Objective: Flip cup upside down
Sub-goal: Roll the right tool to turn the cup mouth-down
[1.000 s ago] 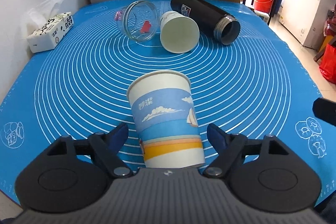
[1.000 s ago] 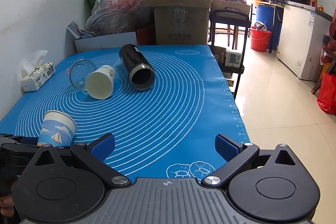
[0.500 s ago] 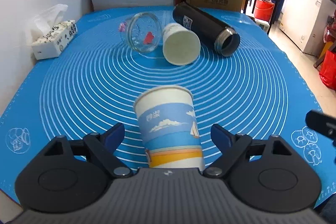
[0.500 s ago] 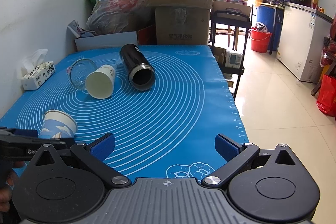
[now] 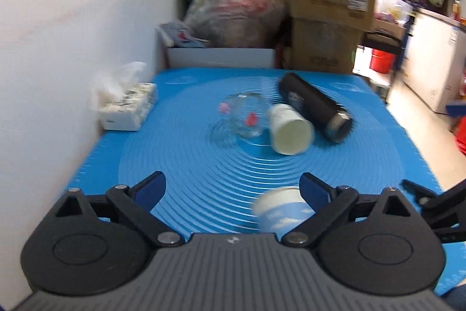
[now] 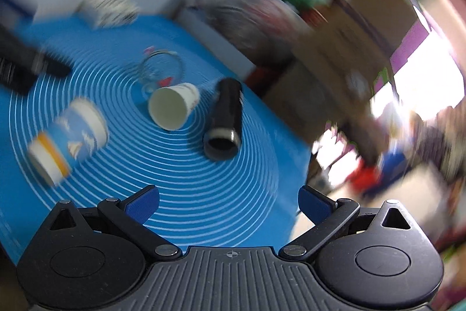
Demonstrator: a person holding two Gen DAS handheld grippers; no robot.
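On the blue-matted tabletop (image 5: 180,165) the printed paper cup (image 6: 68,140) stands ungripped; both jaws gape, so the right gripper (image 6: 228,201) should square up before closing.

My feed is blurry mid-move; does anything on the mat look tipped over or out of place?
Yes. Three vessels lie on their sides mid-mat: a glass jar, a white cup and a black flask with its mouth open. The blue printed cup stands rim-up by the left tool; no spill is visible.
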